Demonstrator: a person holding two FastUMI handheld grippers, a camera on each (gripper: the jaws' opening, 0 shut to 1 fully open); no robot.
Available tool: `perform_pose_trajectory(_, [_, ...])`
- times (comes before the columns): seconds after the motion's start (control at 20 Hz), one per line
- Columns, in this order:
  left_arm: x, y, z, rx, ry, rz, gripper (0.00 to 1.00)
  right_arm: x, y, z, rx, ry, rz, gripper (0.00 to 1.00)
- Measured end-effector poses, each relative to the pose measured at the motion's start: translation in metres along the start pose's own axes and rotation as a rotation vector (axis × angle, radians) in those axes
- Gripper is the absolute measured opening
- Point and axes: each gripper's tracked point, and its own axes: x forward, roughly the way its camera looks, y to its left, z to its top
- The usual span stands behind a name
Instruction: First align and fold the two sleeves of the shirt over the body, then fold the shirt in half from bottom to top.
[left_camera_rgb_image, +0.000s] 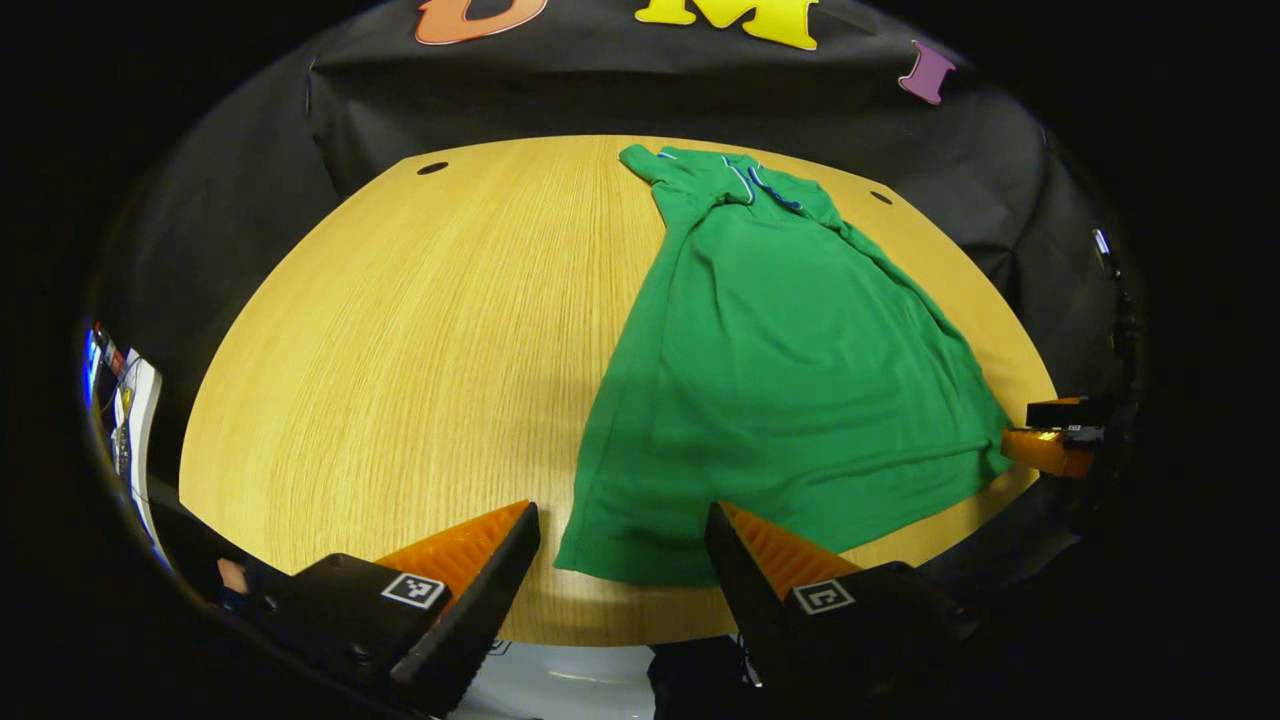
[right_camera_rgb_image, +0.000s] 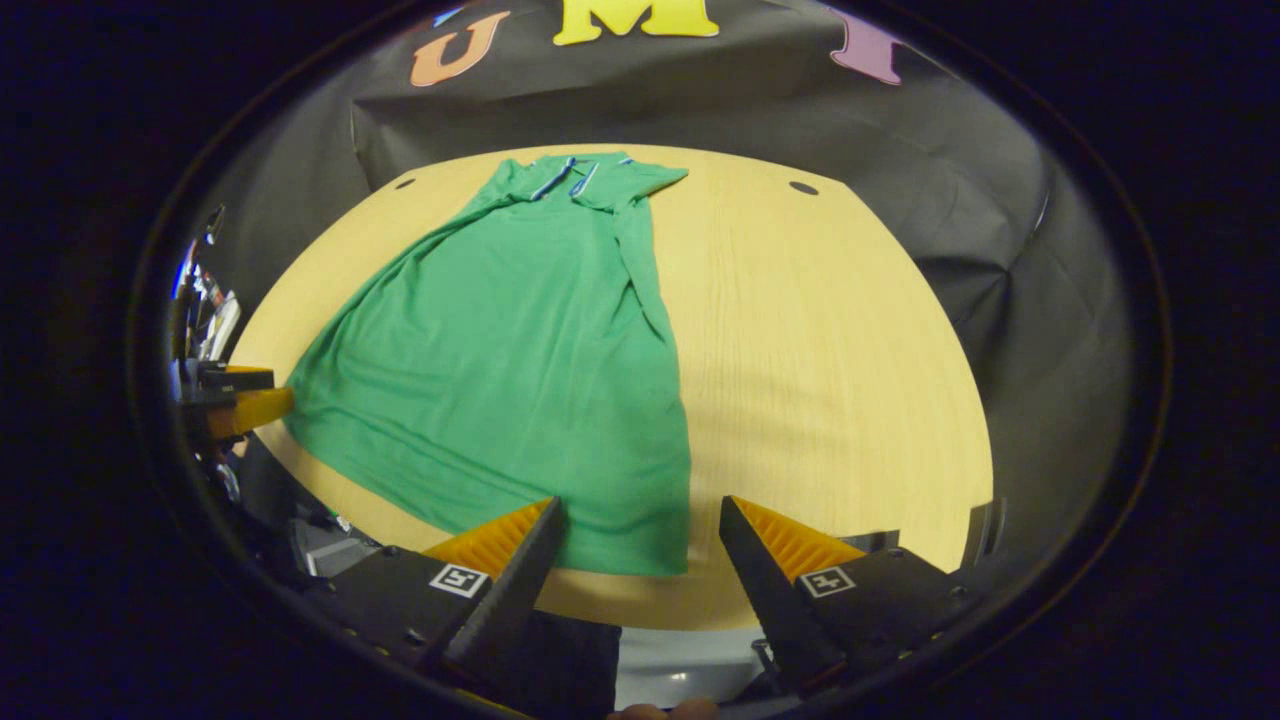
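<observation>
One green polo shirt (left_camera_rgb_image: 780, 370) (right_camera_rgb_image: 510, 370) lies on one round wooden table (left_camera_rgb_image: 400, 350) (right_camera_rgb_image: 820, 350). Two dark holes show in the tabletop, one (left_camera_rgb_image: 432, 168) (right_camera_rgb_image: 404, 184) near each far side, the other (left_camera_rgb_image: 880, 197) (right_camera_rgb_image: 803, 188) opposite. Two grippers are present: left gripper (left_camera_rgb_image: 622, 535) (right_camera_rgb_image: 240, 405), right gripper (right_camera_rgb_image: 640, 530) (left_camera_rgb_image: 1050, 440).

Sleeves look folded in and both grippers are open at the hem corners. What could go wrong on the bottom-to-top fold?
1. The shirt has its hem at the near edge of the table, so a low approach could hit the wood.
2. The left gripper and right gripper each frame one corner; uneven pinches may skew the fold.
3. Lifting could pull the folded sleeves open.
</observation>
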Motion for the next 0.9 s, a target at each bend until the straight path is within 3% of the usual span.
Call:
perform_pose_trajectory(0.2, [0.000, 0.000, -0.005, -0.013, 0.024, 0.006, 1.00, 0.010, 0.003, -0.001, -0.008, 0.014, 0.014, 0.99])
perform_pose_trajectory(0.35, [0.002, 0.000, -0.007, -0.019, 0.035, 0.008, 1.00, 0.011, 0.010, -0.005, 0.034, 0.041, 0.052, 0.94])
perform_pose_trajectory(0.4, [0.001, -0.002, -0.009, -0.021, 0.040, 0.007, 1.00, 0.012, 0.010, -0.003, 0.036, 0.034, 0.053, 0.80])
perform_pose_trajectory(0.45, [0.001, -0.004, -0.009, -0.024, 0.043, 0.003, 0.99, 0.011, 0.012, -0.004, 0.025, 0.050, 0.062, 0.74])
perform_pose_trajectory(0.5, [0.001, -0.005, -0.009, -0.030, 0.045, -0.002, 0.94, 0.011, 0.017, -0.003, 0.020, 0.047, 0.072, 0.60])
perform_pose_trajectory(0.6, [0.001, -0.010, -0.010, -0.054, 0.046, -0.011, 0.63, 0.011, 0.025, -0.002, 0.031, 0.054, 0.103, 0.28])
perform_pose_trajectory(0.65, [0.001, -0.012, -0.010, -0.061, 0.050, -0.015, 0.36, 0.012, 0.027, -0.002, 0.046, 0.060, 0.104, 0.19])
perform_pose_trajectory(0.7, [0.001, -0.014, -0.010, -0.064, 0.050, -0.023, 0.29, 0.011, 0.026, -0.001, 0.053, 0.062, 0.113, 0.05])
perform_pose_trajectory(0.75, [0.001, -0.016, -0.009, -0.061, 0.050, -0.036, 0.18, 0.011, 0.027, -0.002, 0.071, 0.059, 0.114, 0.05])
perform_pose_trajectory(0.8, [0.000, -0.020, -0.010, -0.068, 0.055, -0.058, 0.16, 0.010, 0.026, 0.001, 0.079, 0.064, 0.117, 0.00])
perform_pose_trajectory(0.9, [-0.003, -0.023, -0.003, -0.071, 0.034, -0.077, 0.12, 0.005, 0.026, 0.009, 0.083, 0.041, 0.123, 0.00])
